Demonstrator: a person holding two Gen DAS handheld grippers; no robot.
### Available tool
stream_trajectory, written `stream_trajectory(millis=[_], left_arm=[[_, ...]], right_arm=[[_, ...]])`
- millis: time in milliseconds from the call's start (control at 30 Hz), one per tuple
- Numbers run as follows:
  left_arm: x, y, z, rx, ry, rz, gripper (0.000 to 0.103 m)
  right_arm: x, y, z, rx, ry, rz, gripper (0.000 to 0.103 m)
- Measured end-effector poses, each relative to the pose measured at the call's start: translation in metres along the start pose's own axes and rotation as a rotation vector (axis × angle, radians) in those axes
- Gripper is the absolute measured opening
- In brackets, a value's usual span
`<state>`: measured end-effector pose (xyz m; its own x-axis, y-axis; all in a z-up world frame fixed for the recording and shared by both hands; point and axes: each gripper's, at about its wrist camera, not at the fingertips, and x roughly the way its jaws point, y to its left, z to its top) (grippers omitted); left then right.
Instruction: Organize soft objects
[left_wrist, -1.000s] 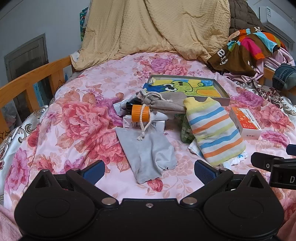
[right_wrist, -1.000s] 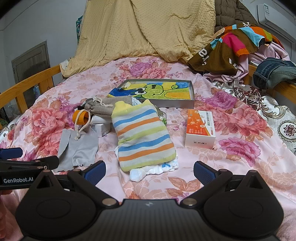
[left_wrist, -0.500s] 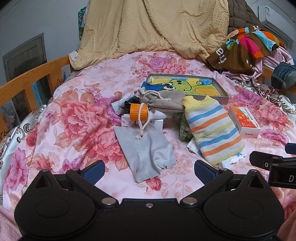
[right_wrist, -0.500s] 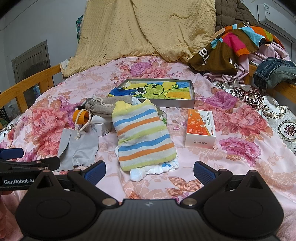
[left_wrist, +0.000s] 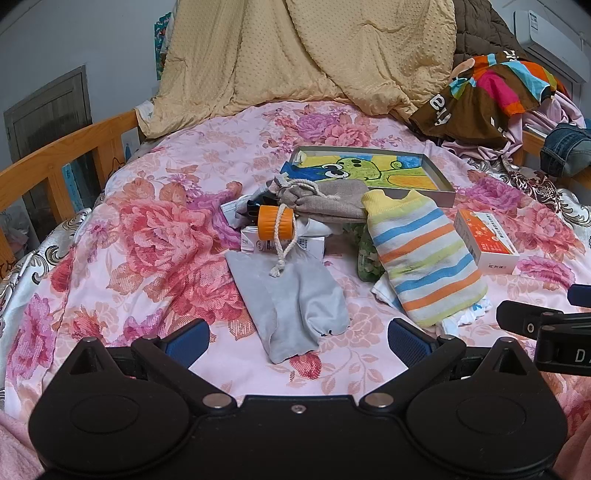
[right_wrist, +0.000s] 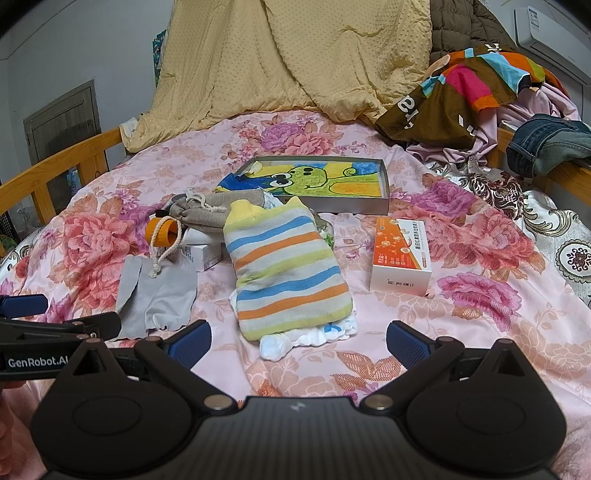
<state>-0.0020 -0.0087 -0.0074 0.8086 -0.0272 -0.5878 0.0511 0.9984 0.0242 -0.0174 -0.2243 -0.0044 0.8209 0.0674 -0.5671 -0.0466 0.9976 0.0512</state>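
Note:
A grey cloth (left_wrist: 291, 302) (right_wrist: 155, 293) lies flat on the floral bedspread, just ahead of my left gripper (left_wrist: 295, 338), which is open and empty. A striped knitted cover (left_wrist: 421, 254) (right_wrist: 286, 269) rests on a white cloth (right_wrist: 306, 336), directly ahead of my right gripper (right_wrist: 297, 338), also open and empty. A beige drawstring pouch (left_wrist: 325, 201) (right_wrist: 207, 214) sits behind, its cord draped over an orange roll (left_wrist: 275, 223) (right_wrist: 160, 230). A shallow box with a green cartoon picture (left_wrist: 373, 173) (right_wrist: 317, 181) lies beyond.
An orange-and-white carton (left_wrist: 485, 240) (right_wrist: 400, 254) lies right of the striped cover. Small white boxes (left_wrist: 284, 240) sit under the orange roll. A tan quilt (left_wrist: 314, 55) and piled clothes (right_wrist: 480, 85) fill the back. A wooden bed rail (left_wrist: 62, 155) runs along the left.
Both grippers have drawn back very slightly, so the objects look a touch farther off. Nothing on the bed has moved.

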Motion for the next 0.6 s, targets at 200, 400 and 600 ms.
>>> stream_trajectory(millis=[200, 400, 600], left_arm=[[0.0002, 0.0007, 0.0003, 0.0, 0.0, 0.0, 0.102], [-0.0002, 0.0002, 0.0003, -0.001, 0.0, 0.0, 0.102], [-0.0013, -0.0002, 0.0042, -0.009, 0.02, -0.005, 0.102]], right_arm=[[-0.0002, -0.0001, 0.0001, 0.001, 0.0, 0.0, 0.103], [-0.0002, -0.0002, 0.0001, 0.0, 0.001, 0.0, 0.103], [-0.0028, -0.0015, 0.0004, 0.011, -0.009, 0.0, 0.103]])
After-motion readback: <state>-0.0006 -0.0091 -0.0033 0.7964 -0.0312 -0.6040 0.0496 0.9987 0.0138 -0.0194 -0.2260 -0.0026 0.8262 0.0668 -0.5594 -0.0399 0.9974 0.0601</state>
